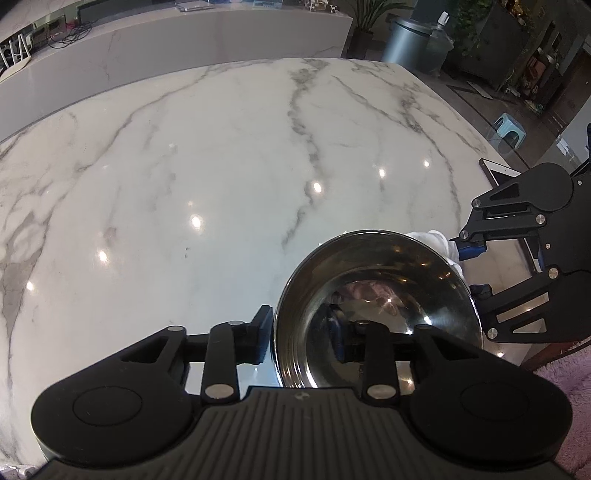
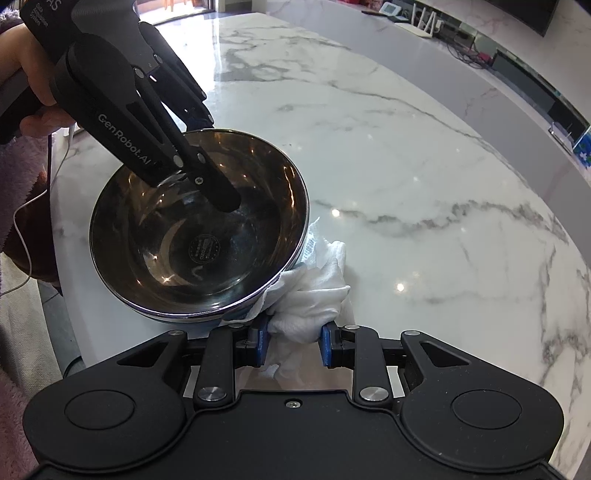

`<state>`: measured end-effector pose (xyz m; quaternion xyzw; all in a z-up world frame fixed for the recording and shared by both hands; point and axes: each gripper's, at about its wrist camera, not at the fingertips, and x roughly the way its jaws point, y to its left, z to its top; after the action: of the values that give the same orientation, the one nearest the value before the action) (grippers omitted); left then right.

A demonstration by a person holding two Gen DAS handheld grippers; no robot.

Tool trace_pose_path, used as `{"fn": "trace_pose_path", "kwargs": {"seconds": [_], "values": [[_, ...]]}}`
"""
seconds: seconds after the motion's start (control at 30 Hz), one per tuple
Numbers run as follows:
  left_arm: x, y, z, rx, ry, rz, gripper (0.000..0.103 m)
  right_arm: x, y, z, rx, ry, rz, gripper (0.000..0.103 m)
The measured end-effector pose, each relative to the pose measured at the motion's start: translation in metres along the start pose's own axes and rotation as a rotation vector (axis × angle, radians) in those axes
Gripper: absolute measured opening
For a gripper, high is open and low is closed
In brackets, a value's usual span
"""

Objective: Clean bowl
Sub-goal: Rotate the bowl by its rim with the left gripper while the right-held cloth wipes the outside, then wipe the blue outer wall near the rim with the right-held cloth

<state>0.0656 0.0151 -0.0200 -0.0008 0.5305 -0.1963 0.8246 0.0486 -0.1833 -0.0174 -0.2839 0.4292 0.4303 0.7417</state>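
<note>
My right tool [image 2: 293, 345] pinches a crumpled white cloth [image 2: 314, 295] pressed against the steel bowl's [image 2: 184, 258] outer wall on the marble worktop [image 2: 406, 166]. My left tool [image 2: 221, 162] straddles the far rim, one finger [image 2: 221, 192] inside.

I was working at a large, glossy white marble counter [image 1: 229, 155] with grey veins, in what looked like a reception or lobby area more than a home kitchen. Behind it ran a raised marble ledge [image 1: 221, 33] with a white router [image 1: 13, 55], tangled cables and power sockets along it. Beyond the counter stood a potted plant [image 1: 364, 26], a grey cylindrical bin [image 1: 406, 40] and a small light-blue plastic stool [image 1: 511, 127] on a dark floor.
</note>
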Motion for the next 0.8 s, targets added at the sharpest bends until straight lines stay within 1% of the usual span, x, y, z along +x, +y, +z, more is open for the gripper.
{"fn": "trace_pose_path", "kwargs": {"seconds": [0.13, 0.17, 0.2, 0.33, 0.5, 0.8], "values": [[0.002, -0.001, -0.001, 0.005, 0.021, 0.007, 0.036, 0.0, 0.0, -0.001, 0.004, -0.004, 0.0, 0.025], [0.002, -0.002, -0.001, 0.008, 0.019, 0.007, 0.032, 0.0, 0.0, -0.001, 0.005, -0.005, 0.0, 0.025], [0.002, -0.003, -0.001, 0.013, 0.018, 0.007, 0.031, 0.0, 0.0, -0.001, 0.005, -0.005, -0.001, 0.025], [0.002, -0.004, -0.002, 0.033, 0.01, 0.017, 0.029, -0.001, 0.001, -0.001, -0.001, -0.001, -0.002, 0.025], [0.003, -0.001, 0.0, 0.041, -0.01, 0.024, 0.021, -0.004, -0.001, 0.002, -0.008, -0.008, -0.011, 0.025], [0.006, -0.002, 0.003, 0.052, -0.009, 0.03, 0.022, -0.027, -0.021, 0.016, 0.011, -0.09, -0.044, 0.025]]}}
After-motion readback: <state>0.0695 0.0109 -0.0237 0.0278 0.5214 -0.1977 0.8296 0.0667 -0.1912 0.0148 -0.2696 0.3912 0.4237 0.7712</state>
